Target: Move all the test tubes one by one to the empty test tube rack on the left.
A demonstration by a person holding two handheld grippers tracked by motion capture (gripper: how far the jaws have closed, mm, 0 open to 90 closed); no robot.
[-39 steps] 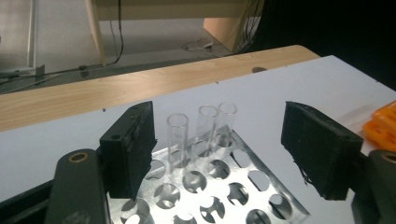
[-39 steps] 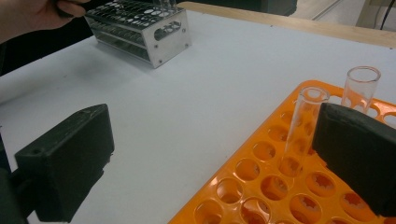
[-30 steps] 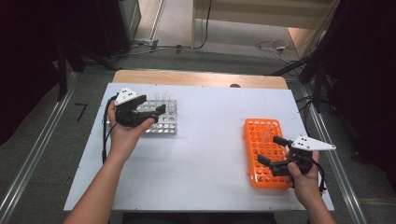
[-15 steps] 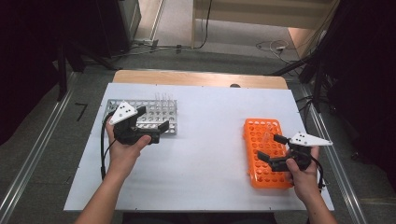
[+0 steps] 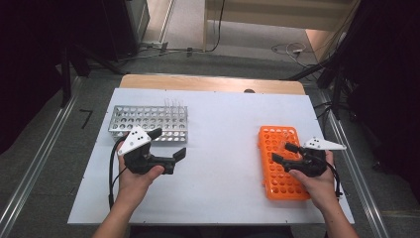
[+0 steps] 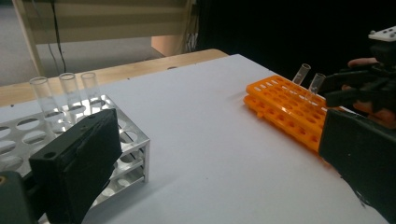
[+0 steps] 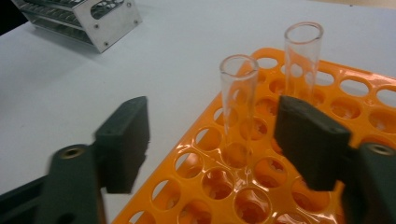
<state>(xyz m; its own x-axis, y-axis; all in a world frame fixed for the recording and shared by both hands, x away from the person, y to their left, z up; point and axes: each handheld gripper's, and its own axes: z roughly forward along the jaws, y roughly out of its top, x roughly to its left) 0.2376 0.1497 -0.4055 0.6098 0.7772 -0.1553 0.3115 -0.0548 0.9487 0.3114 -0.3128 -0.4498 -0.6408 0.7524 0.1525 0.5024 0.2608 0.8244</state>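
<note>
My left gripper (image 5: 168, 144) is open and empty, just in front of the silver metal rack (image 5: 148, 121), which holds three clear glass tubes (image 6: 70, 88) at its right end. Its jaws (image 6: 217, 168) stand wide apart over bare table. My right gripper (image 5: 282, 152) hovers over the orange rack (image 5: 280, 186), where two glass tubes stand upright. The nearer tube (image 7: 238, 102) is between the right gripper's (image 7: 217, 140) jaws, which have just been closing; a gap remains on both sides. The second tube (image 7: 302, 60) stands just behind.
The white table top (image 5: 223, 129) lies open between the two racks. A wooden strip (image 5: 208, 83) runs along its far edge. The table's near edge is close under both forearms.
My left gripper has pulled back from the metal rack toward the near side of the table. The right gripper's jaws look narrower, with little movement of that hand.
</note>
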